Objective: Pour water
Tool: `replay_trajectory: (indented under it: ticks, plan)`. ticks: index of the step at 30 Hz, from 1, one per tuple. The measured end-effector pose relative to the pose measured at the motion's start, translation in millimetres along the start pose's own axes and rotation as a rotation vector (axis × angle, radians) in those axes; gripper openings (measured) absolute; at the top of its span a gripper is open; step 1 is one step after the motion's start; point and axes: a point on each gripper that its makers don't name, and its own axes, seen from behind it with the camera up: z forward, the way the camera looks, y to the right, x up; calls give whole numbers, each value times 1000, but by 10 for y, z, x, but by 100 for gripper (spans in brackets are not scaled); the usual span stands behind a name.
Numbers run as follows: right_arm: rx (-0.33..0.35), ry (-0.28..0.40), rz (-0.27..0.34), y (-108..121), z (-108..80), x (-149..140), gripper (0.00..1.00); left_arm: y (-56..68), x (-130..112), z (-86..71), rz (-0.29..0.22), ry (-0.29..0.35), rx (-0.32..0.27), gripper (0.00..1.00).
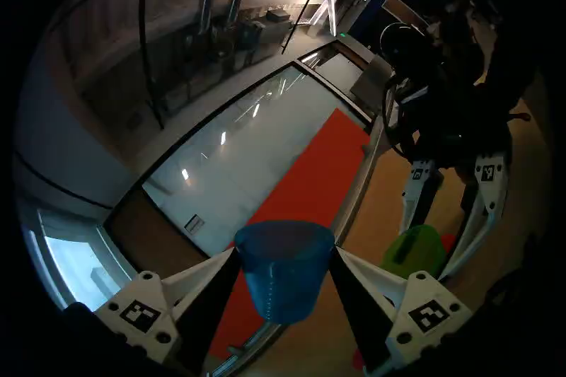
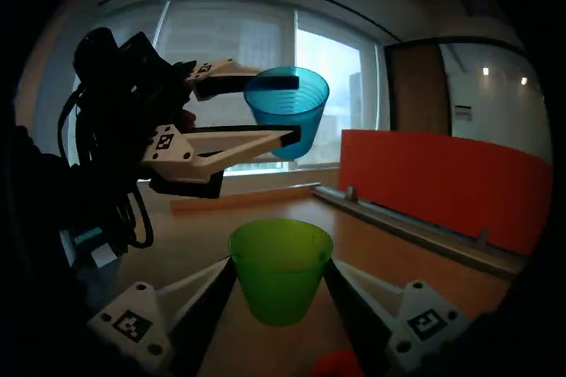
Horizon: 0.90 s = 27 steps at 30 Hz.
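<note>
The left gripper (image 1: pixel 284 264), clamped on a blue plastic cup (image 2: pixel 286 112), holds it nearly upright, well above the green plastic cup (image 2: pixel 281 281) pinched in the right gripper (image 2: pixel 281 265) over a wooden desk (image 2: pixel 396 257). The blue cup hangs almost directly over the green cup's mouth, slightly beyond it; pouring likely needs only a tilt.

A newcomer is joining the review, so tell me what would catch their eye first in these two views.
First, the blue plastic cup, clamped in the left gripper and raised against the bright window in the right gripper view. Next, the green plastic cup in the right gripper, low over the wooden table and below the blue one. Then the orange-red partition along the table's edge, at the right.
</note>
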Motion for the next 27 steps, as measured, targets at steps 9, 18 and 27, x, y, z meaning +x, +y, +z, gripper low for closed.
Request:
replay_trajectory:
  ticks: [9,18,27]
  plan:
    - [-3,4,3,20,33,-9,89,-17,58,7,81,6,3,85]
    - [-4,9,5,41,49,8,88,41,88,16,160,2,3,85]
    - [-9,10,0,69,42,11,89,66,122,43,213,7,5,85]
